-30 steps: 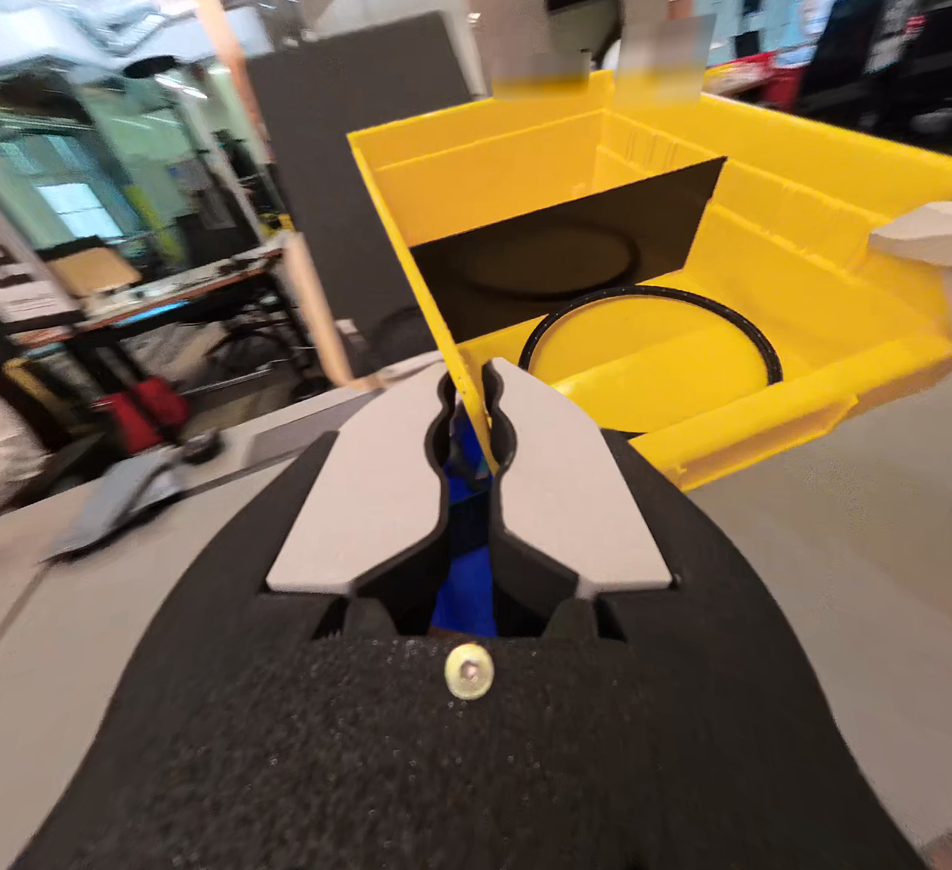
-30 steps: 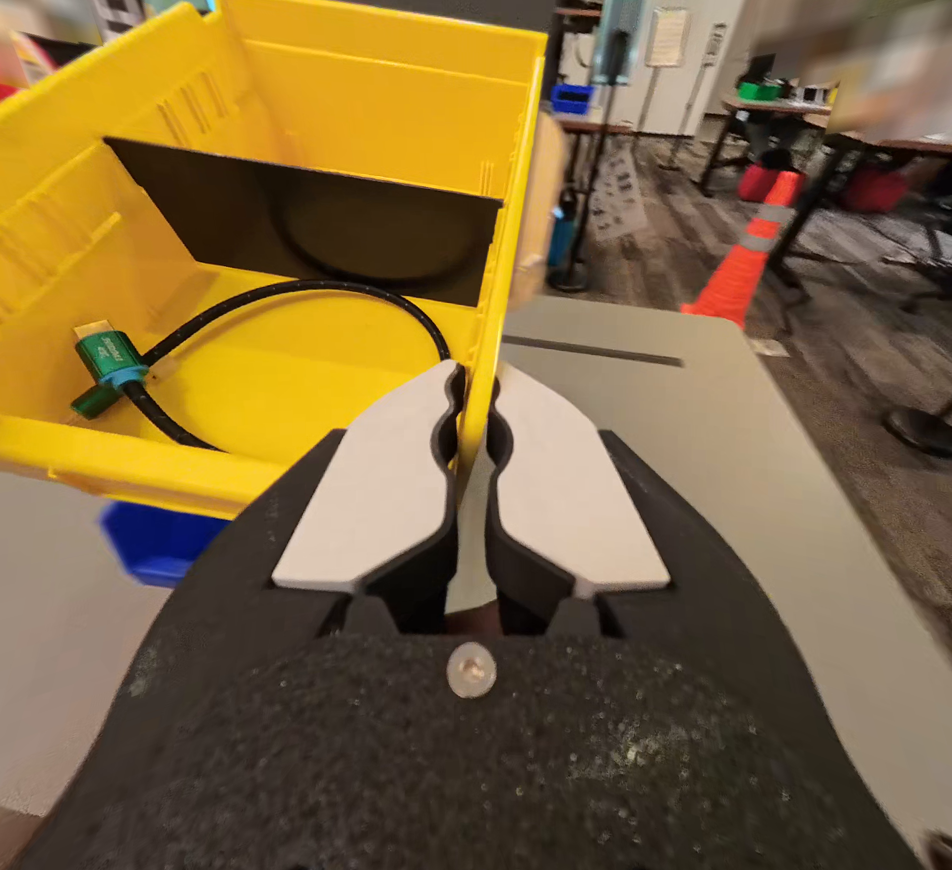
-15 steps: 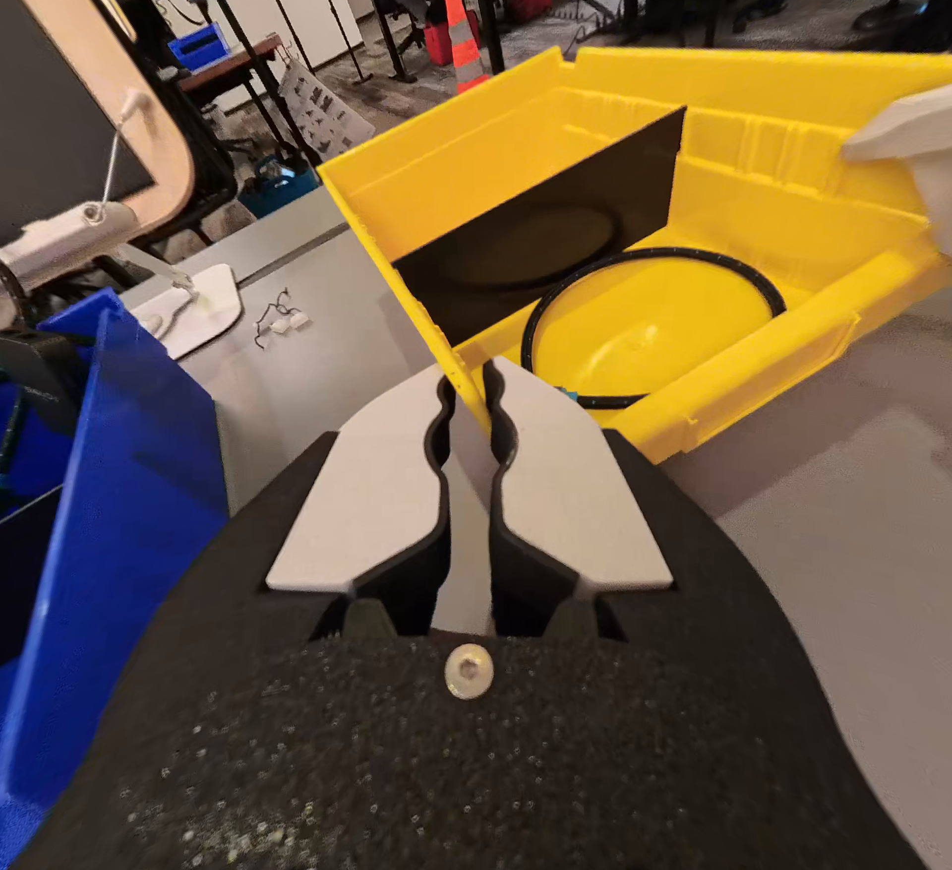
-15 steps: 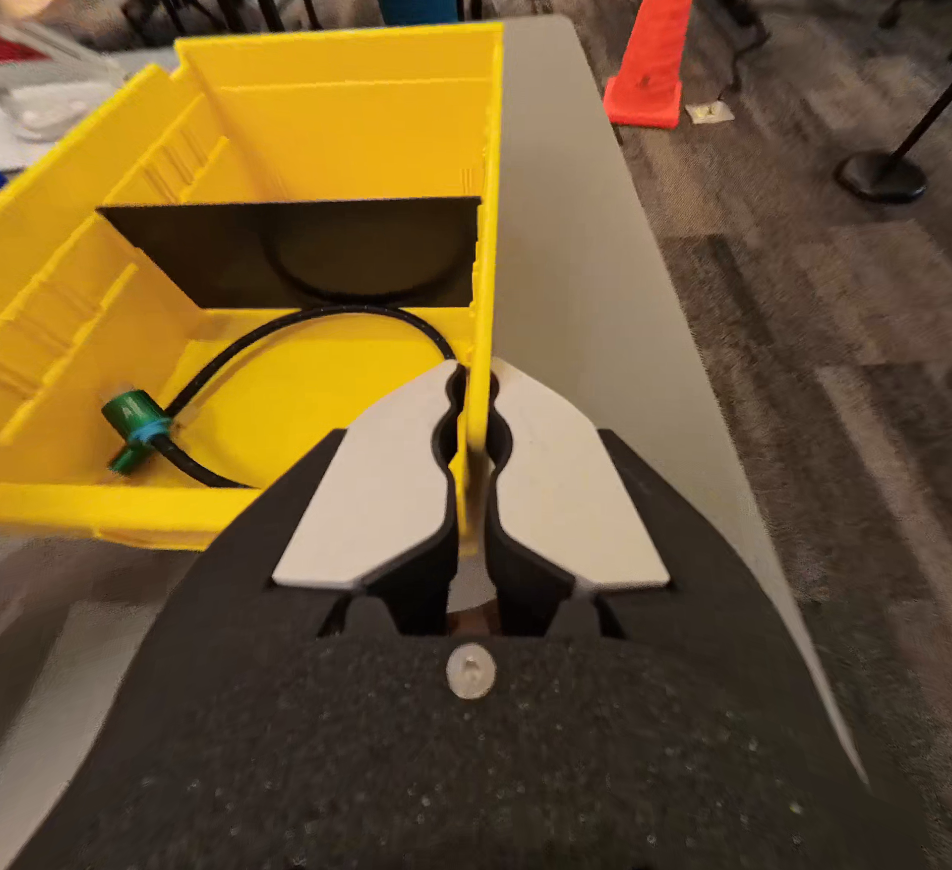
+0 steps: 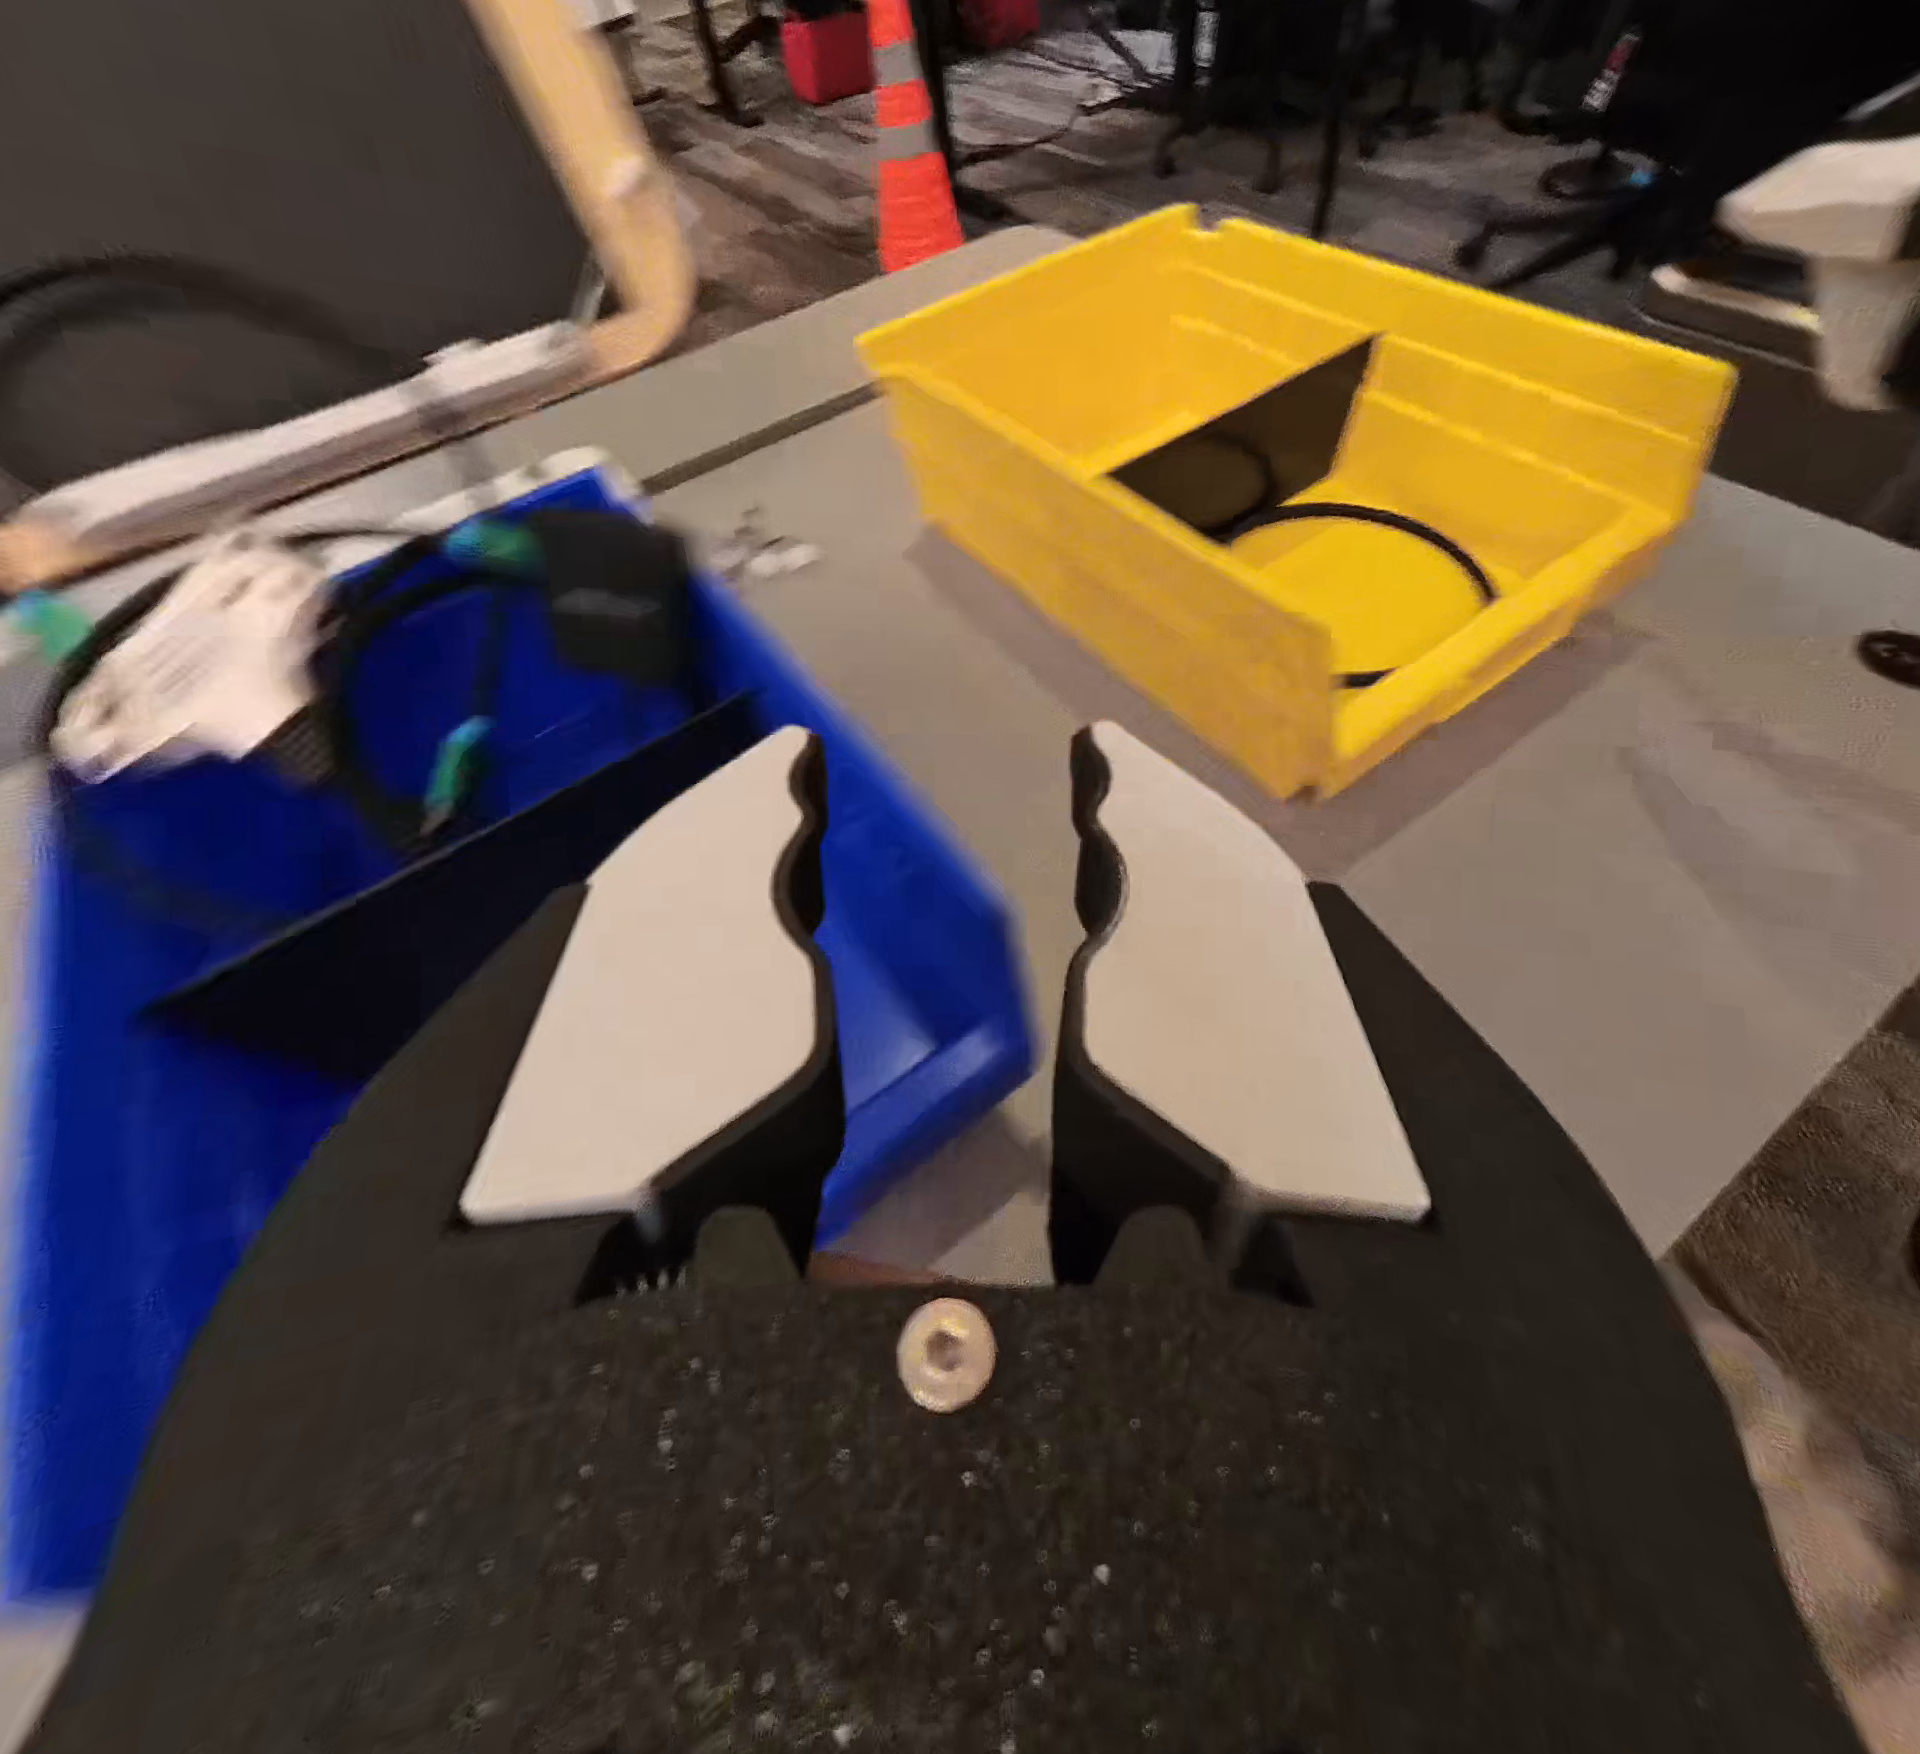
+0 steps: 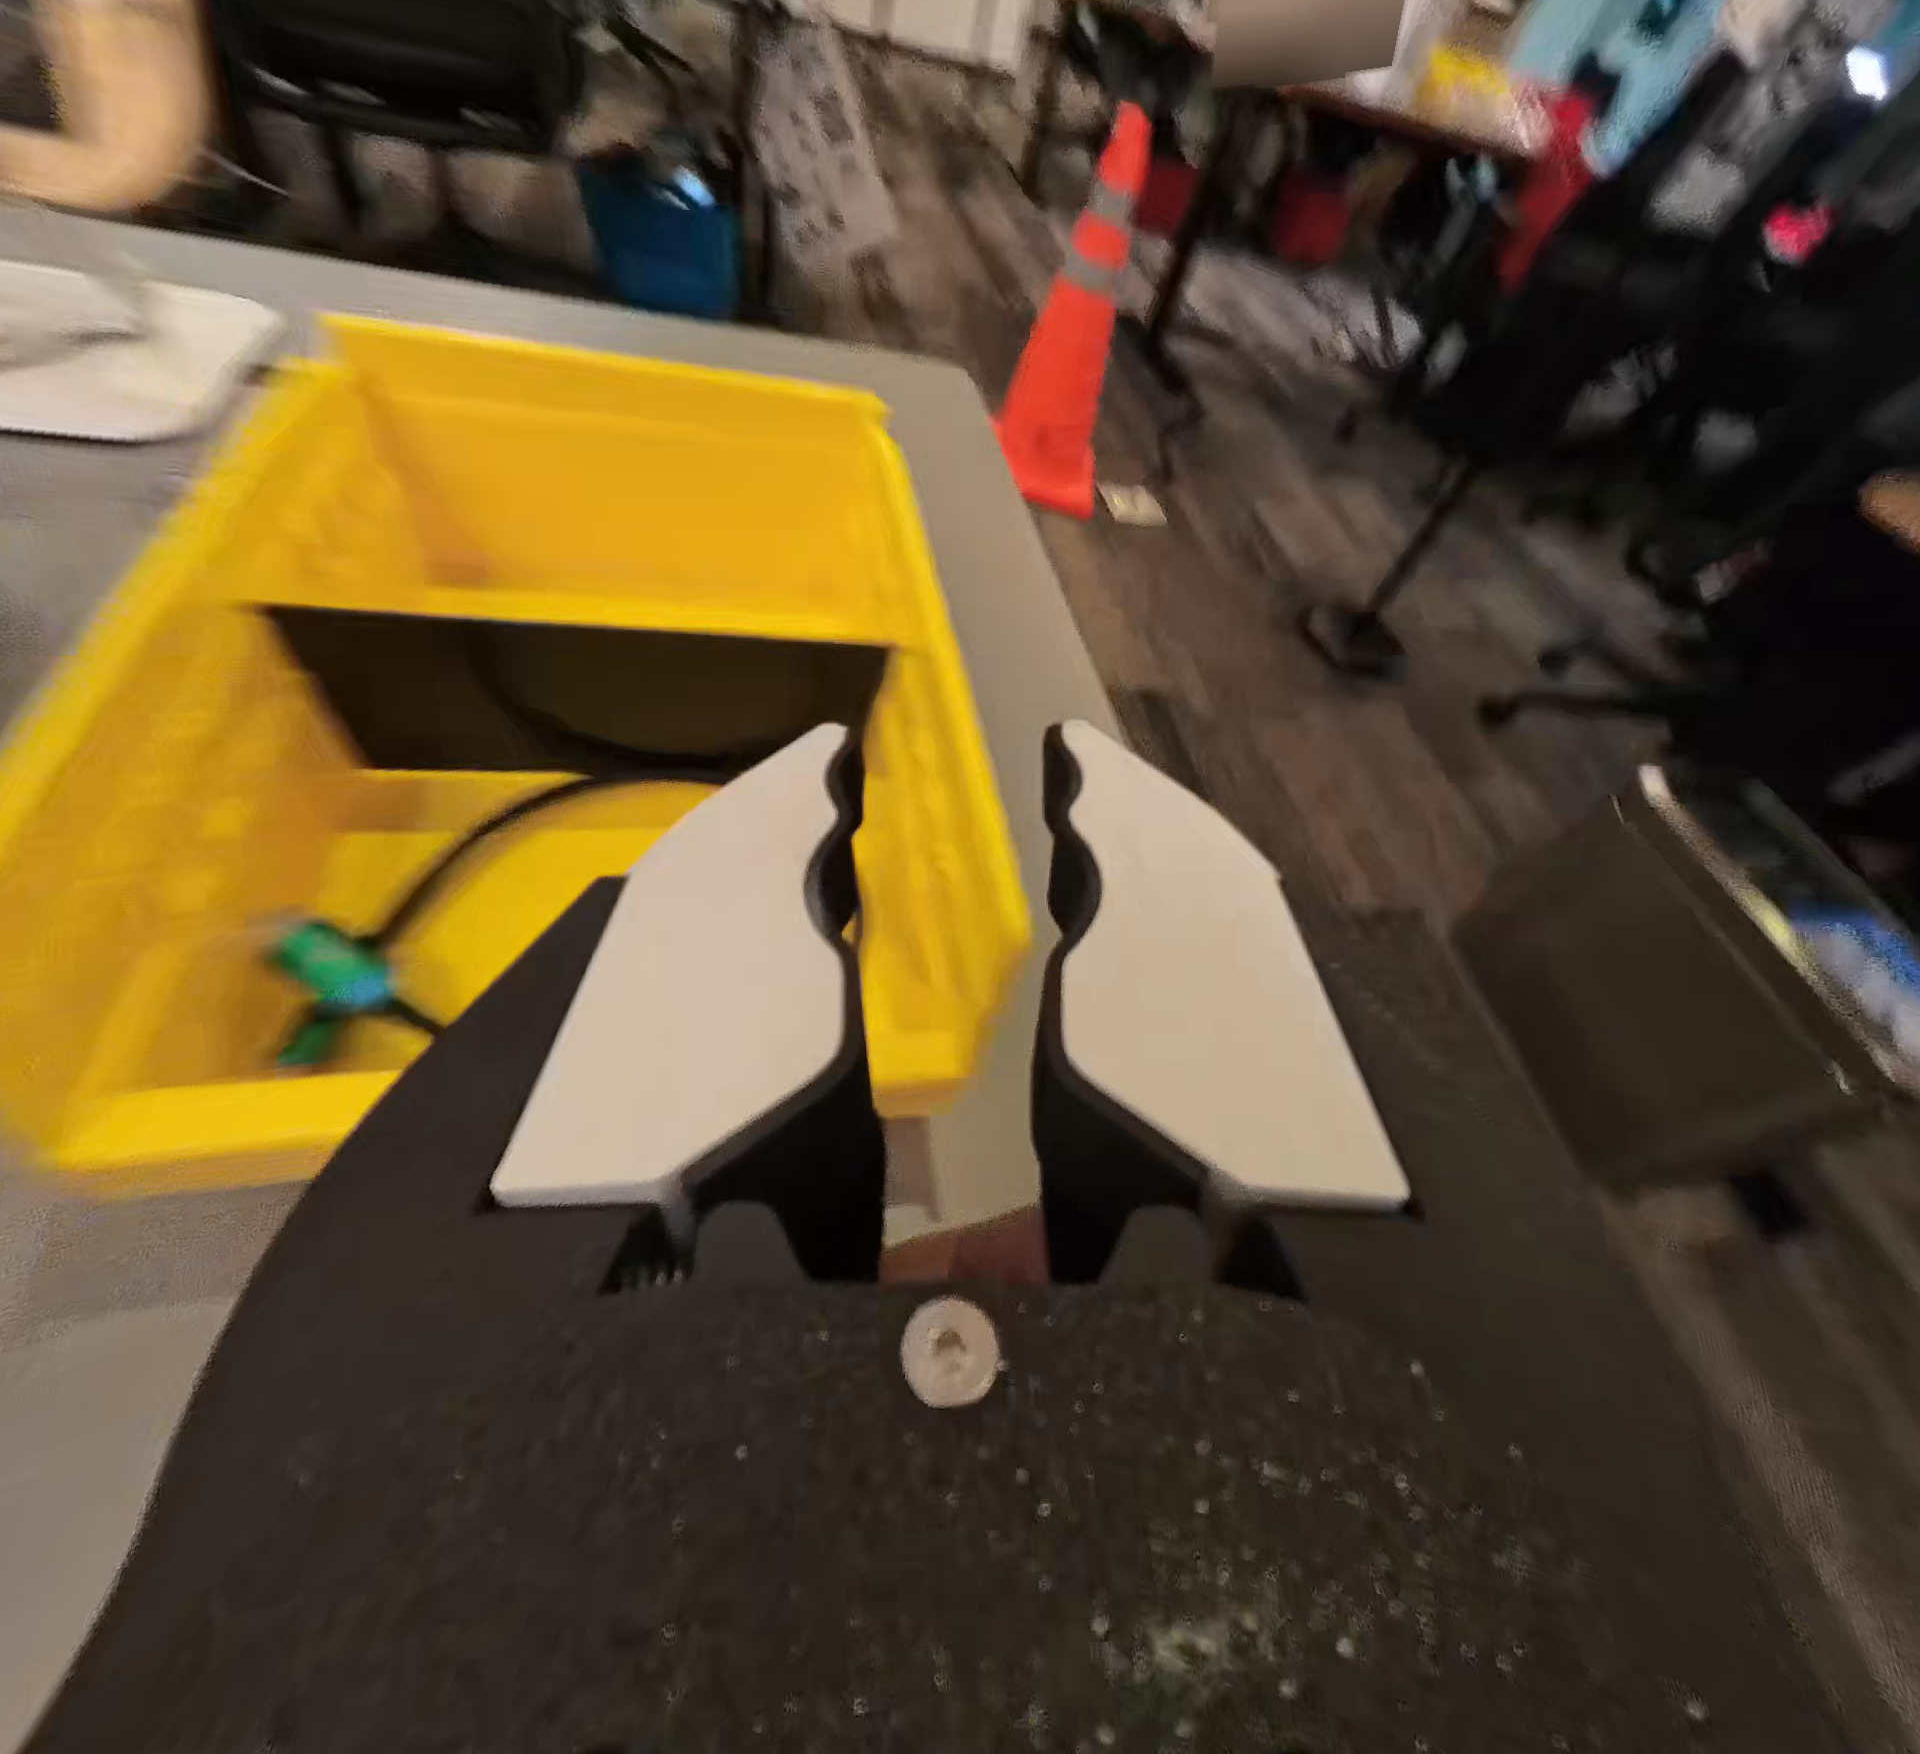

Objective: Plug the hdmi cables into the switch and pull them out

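A yellow bin [image 5: 1101, 551] stands on the grey table [image 5: 1558, 873] and holds a coiled black HDMI cable [image 5: 1455, 561] in front of a black divider [image 5: 1299, 426]. The right wrist view shows the same bin [image 6: 935, 852], the cable [image 6: 468, 863] and its green plug [image 6: 327, 972]. A blue bin [image 5: 904, 894] at the left holds a black switch box [image 5: 613, 603] and cables with green plugs [image 5: 452, 769]. My left gripper [image 5: 943, 759] is open and empty above the blue bin's right wall. My right gripper [image 6: 951, 754] is open and empty over the yellow bin's right wall.
An orange cone [image 5: 909, 135] stands on the floor behind the table; it also shows in the right wrist view [image 6: 1075, 333]. A dark panel with a wooden edge [image 5: 582, 94] stands at the back left. The table's right edge [image 6: 1049, 561] drops off beside the yellow bin. The other gripper's white finger [image 5: 1839, 250] shows far right. About 30 cm separates my left fingertips from my right.
Both grippers let go of the yellow bin's side walls, opened, and pulled back and up. The bin now rests on the table, farther from both cameras.
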`<state>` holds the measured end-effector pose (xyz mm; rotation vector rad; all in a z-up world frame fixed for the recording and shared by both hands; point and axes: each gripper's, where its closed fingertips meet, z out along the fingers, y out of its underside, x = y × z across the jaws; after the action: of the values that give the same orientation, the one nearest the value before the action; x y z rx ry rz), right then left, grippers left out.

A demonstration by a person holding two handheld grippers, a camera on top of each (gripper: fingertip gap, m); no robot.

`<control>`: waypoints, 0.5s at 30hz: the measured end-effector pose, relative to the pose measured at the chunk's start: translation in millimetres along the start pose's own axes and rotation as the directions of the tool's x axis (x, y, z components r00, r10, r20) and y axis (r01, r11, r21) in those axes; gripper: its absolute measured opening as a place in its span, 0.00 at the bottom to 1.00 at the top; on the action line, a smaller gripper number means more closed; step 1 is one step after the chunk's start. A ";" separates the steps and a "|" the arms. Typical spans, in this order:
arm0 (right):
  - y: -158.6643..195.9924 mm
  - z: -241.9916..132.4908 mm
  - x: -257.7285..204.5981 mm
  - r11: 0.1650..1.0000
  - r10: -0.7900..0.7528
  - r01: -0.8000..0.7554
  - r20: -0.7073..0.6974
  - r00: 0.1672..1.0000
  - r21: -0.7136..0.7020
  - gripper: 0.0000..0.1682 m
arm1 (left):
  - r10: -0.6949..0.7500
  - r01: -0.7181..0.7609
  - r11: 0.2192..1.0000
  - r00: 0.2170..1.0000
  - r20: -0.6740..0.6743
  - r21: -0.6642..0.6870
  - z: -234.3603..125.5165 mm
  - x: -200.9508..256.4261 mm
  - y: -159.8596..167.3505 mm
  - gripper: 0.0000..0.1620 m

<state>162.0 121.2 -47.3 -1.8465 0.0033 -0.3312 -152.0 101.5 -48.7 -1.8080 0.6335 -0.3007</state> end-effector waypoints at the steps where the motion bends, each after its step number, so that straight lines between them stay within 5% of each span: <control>1: -15.8 -12.2 -26.9 0.999 -0.035 0.032 0.064 0.997 0.043 0.19 | -0.054 0.054 0.999 0.998 0.027 0.000 -17.5 -27.4 9.5 0.30; 3: -29.8 -35.7 -106.4 0.996 -0.070 0.052 0.284 0.956 0.072 0.19 | -0.162 0.163 0.987 0.984 0.076 -0.001 -49.5 -80.5 38.4 0.35; 6: -15.1 -73.5 -245.2 0.999 -0.033 0.032 0.655 0.755 0.014 0.30 | -0.232 0.240 0.971 0.949 0.215 -0.013 -72.4 -147.9 92.1 0.36; 9: 20.8 -62.2 -311.7 0.995 -0.011 0.073 0.629 0.778 -0.073 0.34 | -0.204 0.249 0.952 0.950 0.235 -0.180 -51.6 -168.7 139.6 0.42; 12: 45.1 -36.6 -335.8 0.989 -0.008 0.084 0.524 0.852 -0.121 0.21 | -0.288 0.306 0.932 0.951 0.116 -0.196 -29.9 -156.6 143.0 0.23; 15: 42.6 -25.7 -340.0 0.981 0.049 0.042 0.448 0.893 -0.191 0.07 | -0.253 0.290 0.935 0.949 0.187 -0.205 -28.8 -174.5 140.5 0.07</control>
<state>-163.0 142.3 -156.9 -2.0829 -0.2913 0.1144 -347.8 145.8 -152.3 -2.1244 0.3136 -0.2741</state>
